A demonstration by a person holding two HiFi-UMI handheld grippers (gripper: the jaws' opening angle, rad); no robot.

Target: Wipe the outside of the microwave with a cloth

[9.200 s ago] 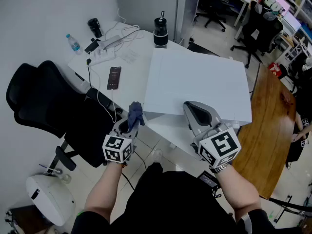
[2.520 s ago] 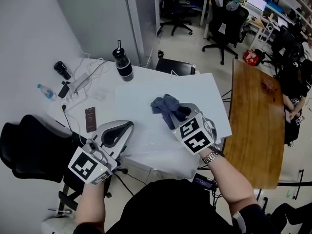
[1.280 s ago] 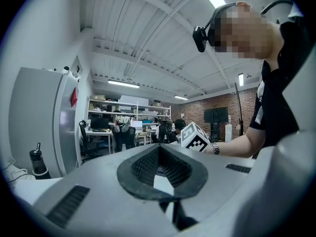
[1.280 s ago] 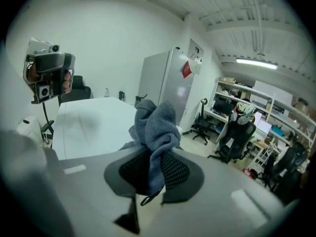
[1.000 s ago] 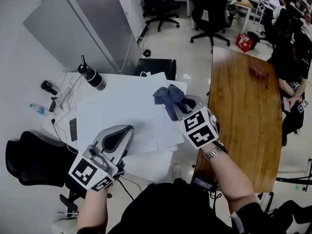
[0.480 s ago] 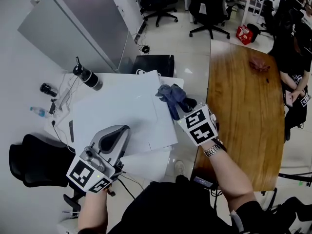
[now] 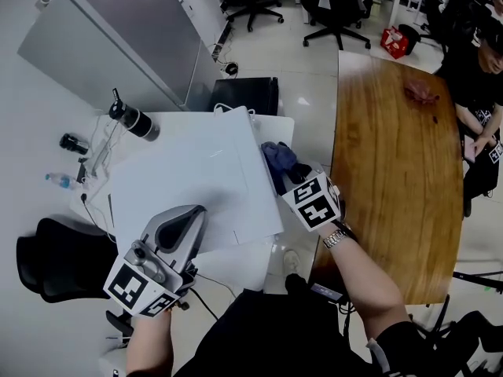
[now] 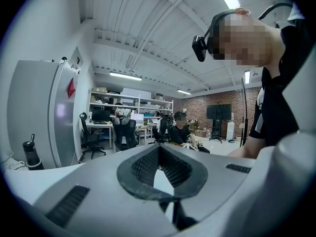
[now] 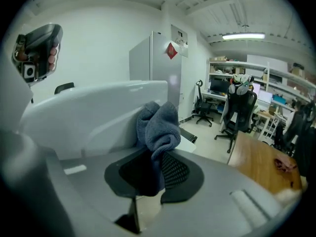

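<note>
I look down on the white microwave (image 7: 189, 179), a broad white box. My right gripper (image 7: 292, 177) is shut on a blue-grey cloth (image 7: 277, 157), which is bunched against the microwave's right side just below its top edge. In the right gripper view the cloth (image 9: 160, 125) sticks up out of the jaws, with the white microwave wall (image 9: 89, 112) right behind it. My left gripper (image 7: 195, 210) hovers at the near left corner of the top, shut, with nothing between its pads (image 8: 170, 167).
A long wooden table (image 7: 401, 171) runs close along the right. A dark bottle (image 7: 130, 118) and a small water bottle (image 7: 59, 181) stand on the white desk at the left. A black chair (image 7: 55, 265) sits at the near left, a grey cabinet (image 7: 102, 45) behind.
My right gripper has dropped with the cloth from the top's right edge down onto the microwave's right side. The left gripper has hardly moved.
</note>
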